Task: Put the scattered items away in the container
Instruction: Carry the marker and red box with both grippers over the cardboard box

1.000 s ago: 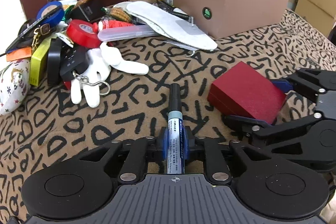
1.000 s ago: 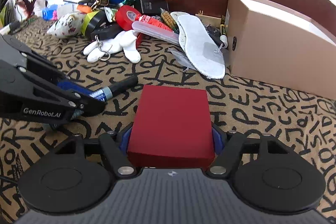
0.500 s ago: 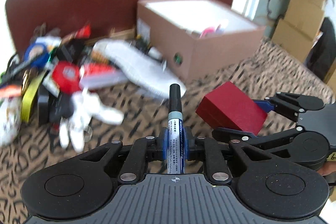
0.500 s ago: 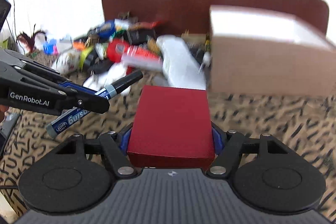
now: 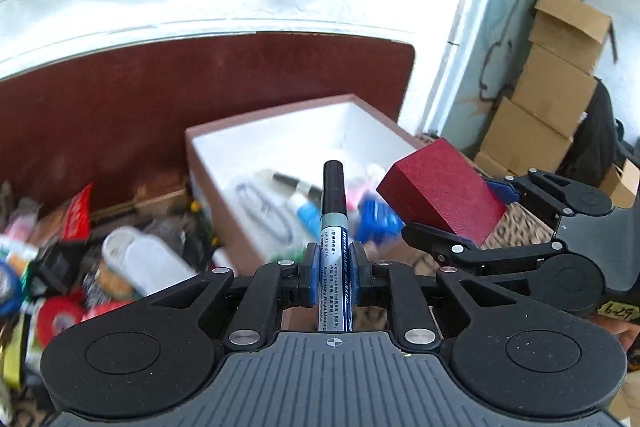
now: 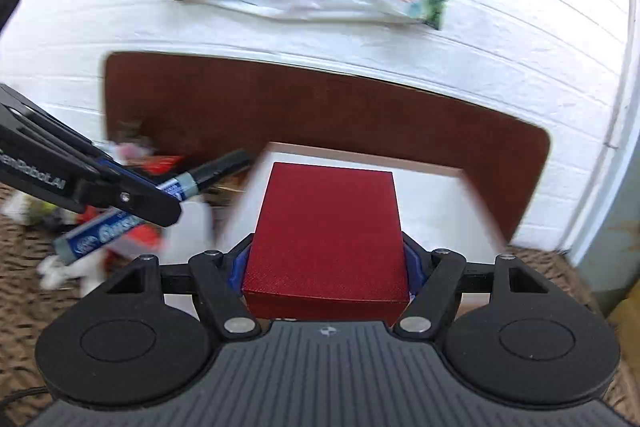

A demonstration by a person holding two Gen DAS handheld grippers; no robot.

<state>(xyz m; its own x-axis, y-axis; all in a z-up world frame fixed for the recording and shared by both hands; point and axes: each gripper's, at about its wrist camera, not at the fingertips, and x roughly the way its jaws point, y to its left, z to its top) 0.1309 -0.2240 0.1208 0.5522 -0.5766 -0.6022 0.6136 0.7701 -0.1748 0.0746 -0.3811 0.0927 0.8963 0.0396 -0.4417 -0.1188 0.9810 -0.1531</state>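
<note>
Transport step: left gripper jaws clamping marker, right gripper jaws gripping red box, both nearing open container at 12 o'clock. Next: positioning over opening, releasing.

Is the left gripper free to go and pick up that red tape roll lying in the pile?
Probably not right now. The left gripper is already shut on the marker, so its fingers are occupied. The red tape roll lies uncovered in the pile, but the marker would have to be dropped first.
</note>
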